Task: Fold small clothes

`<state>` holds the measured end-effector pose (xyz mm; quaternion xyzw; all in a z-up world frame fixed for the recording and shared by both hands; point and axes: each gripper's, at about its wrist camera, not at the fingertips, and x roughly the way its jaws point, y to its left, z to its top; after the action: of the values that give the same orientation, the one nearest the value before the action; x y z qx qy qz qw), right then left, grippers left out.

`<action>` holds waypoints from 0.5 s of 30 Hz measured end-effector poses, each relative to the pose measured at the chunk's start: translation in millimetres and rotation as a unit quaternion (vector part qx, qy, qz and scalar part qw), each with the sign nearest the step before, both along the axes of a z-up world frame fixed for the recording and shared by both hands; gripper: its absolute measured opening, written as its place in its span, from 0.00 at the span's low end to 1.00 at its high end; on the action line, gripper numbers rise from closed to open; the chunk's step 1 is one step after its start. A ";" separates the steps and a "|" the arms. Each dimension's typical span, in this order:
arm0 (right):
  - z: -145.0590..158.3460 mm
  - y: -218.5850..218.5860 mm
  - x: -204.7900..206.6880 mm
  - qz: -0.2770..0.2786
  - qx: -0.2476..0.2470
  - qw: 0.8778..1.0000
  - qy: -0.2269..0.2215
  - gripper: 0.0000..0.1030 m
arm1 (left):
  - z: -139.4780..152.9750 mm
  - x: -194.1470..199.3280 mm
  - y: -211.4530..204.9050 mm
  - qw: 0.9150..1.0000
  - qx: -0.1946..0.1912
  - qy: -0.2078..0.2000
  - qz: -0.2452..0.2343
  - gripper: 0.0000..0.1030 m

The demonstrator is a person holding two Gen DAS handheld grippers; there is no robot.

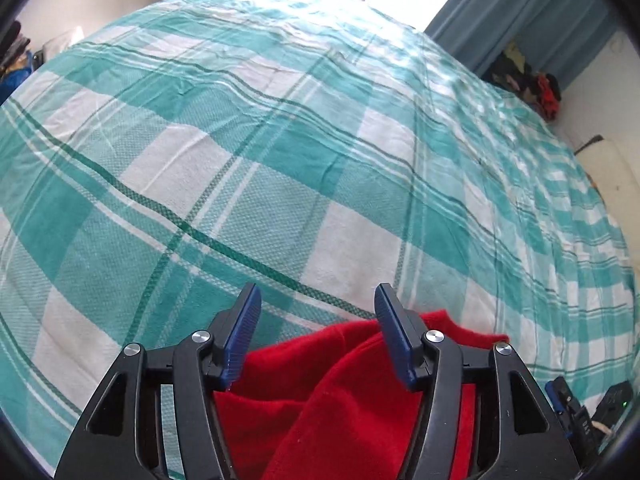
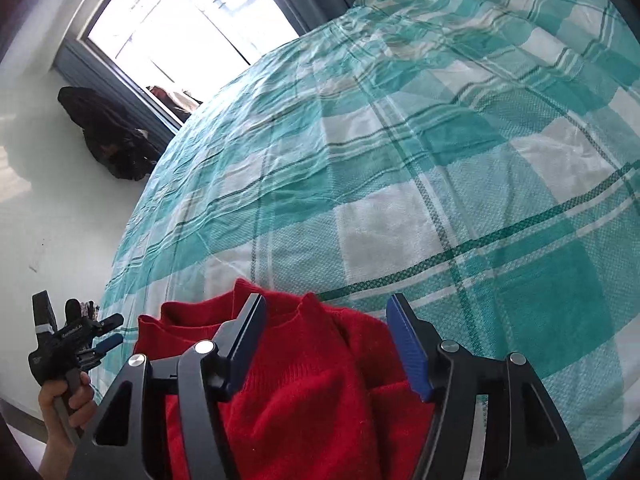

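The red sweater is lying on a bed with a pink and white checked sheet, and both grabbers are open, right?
Not quite: the sheet is green and white checked, not pink, as both wrist views show. The rest holds: the red sweater lies on the bed, and the left gripper and right gripper are both open.

I see a red sweater (image 2: pixel 304 376) lying on the bed. It is soft and fuzzy, and it looks bunched up with folds in it. Its neck hole (image 2: pixel 240 312) points up toward the far side of the bed.
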<state>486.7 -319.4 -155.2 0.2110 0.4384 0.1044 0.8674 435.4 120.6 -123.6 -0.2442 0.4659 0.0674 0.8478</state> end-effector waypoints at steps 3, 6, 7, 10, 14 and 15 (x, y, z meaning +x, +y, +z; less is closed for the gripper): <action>27.2 12.3 -36.2 0.063 -0.041 0.995 -0.065 0.57 | 19.2 -43.8 -31.7 0.996 0.025 -0.049 -0.072 0.61; 31.8 41.5 -88.3 0.180 -0.051 0.977 -0.102 0.57 | 7.1 -88.5 -83.9 0.977 0.056 -0.068 -0.194 0.79; 23.7 52.2 -103.5 0.214 -0.060 0.970 -0.098 0.57 | -7.0 -95.8 -99.9 0.970 0.088 -0.054 -0.221 0.80; -32.4 77.8 -120.8 0.277 -0.151 0.948 -0.026 0.57 | -52.4 -95.3 -120.2 0.959 0.173 0.018 -0.225 0.77; -21.8 63.3 -138.9 0.236 -0.150 0.959 -0.047 0.57 | -20.0 -116.8 -118.0 0.979 0.120 -0.017 -0.167 0.79; -4.5 60.2 -153.2 0.238 -0.142 0.957 -0.086 0.60 | -11.3 -129.6 -121.6 0.981 0.110 -0.033 -0.158 0.86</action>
<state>333.5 -259.2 -159.7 -0.0349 0.4098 0.2621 0.8730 305.8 -1.0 -134.9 -0.0749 0.4605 -0.0243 0.8842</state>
